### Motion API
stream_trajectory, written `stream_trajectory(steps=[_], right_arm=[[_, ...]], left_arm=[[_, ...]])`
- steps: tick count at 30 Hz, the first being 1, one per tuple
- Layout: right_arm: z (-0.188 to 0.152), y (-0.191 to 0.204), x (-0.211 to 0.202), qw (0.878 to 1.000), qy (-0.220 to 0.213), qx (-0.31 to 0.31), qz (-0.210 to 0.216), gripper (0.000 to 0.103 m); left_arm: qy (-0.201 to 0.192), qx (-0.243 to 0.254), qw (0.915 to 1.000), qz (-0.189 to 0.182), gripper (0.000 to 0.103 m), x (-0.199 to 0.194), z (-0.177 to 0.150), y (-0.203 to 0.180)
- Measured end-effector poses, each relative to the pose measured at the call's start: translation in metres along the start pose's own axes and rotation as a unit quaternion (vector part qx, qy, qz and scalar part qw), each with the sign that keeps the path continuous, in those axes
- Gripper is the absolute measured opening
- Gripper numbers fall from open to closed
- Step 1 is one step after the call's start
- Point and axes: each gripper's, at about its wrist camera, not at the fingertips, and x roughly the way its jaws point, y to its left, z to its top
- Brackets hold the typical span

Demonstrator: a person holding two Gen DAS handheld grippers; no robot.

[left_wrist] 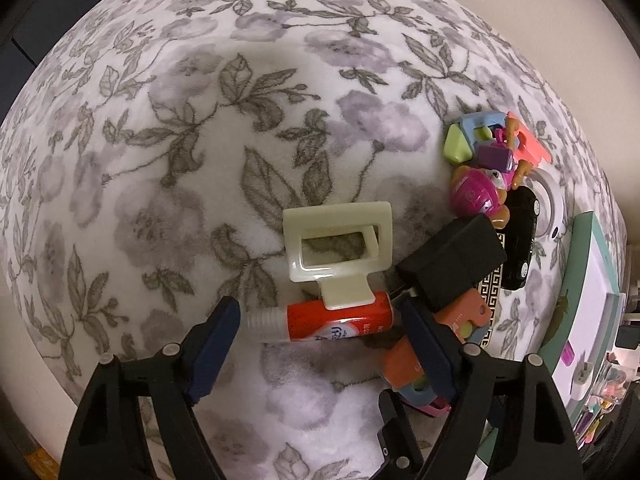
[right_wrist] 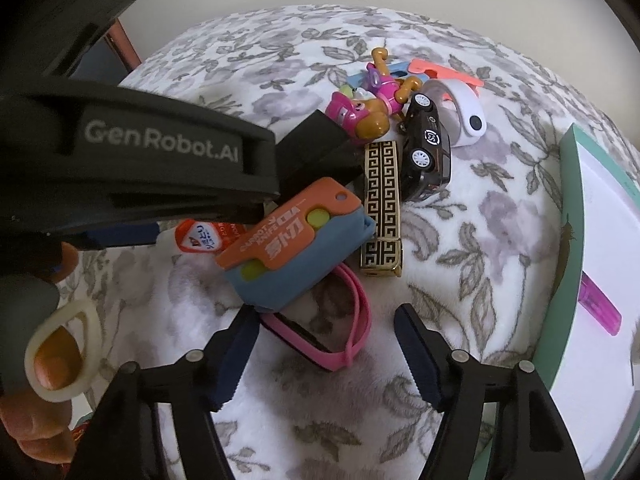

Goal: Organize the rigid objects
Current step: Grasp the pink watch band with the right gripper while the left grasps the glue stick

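My left gripper points down at a flowered blanket, open. A red tube with a clear cap lies crosswise between its blue pads, which stand close to each end. A cream hair claw rests on the tube's far side, and a black box lies to the right. My right gripper is open over a pink strap, and its pads are not pressing on it. An orange and blue toy knife lies on the strap's far end. The left gripper's black body fills the upper left of the right wrist view.
Beyond lie a gold and black patterned bar, a black toy car, a pink dog figure and a white round device. A teal-rimmed white box holding a purple item stands at the right. A hand shows at the lower left.
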Motion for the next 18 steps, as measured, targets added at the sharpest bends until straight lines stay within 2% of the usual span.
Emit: stream_trajectory(steps=[5, 7, 14, 18], right_arm=[[-0.004, -0.008, -0.006, 1.000, 0.002, 0.001, 0.011, 0.068], [-0.004, -0.009, -0.006, 1.000, 0.002, -0.001, 0.010, 0.068], [-0.005, -0.011, -0.006, 1.000, 0.003, 0.002, 0.010, 0.068], [-0.003, -0.010, -0.005, 1.000, 0.006, -0.001, 0.014, 0.061]], left_arm=[[-0.001, 0.006, 1.0000, 0.001, 0.082, 0.000, -0.002, -0.001], [-0.002, 0.009, 0.9999, 0.008, 0.078, 0.000, -0.002, -0.001], [-0.003, 0.011, 0.9999, 0.010, 0.078, 0.001, -0.001, 0.002], [-0.004, 0.013, 0.9998, 0.012, 0.078, 0.000, -0.001, 0.001]])
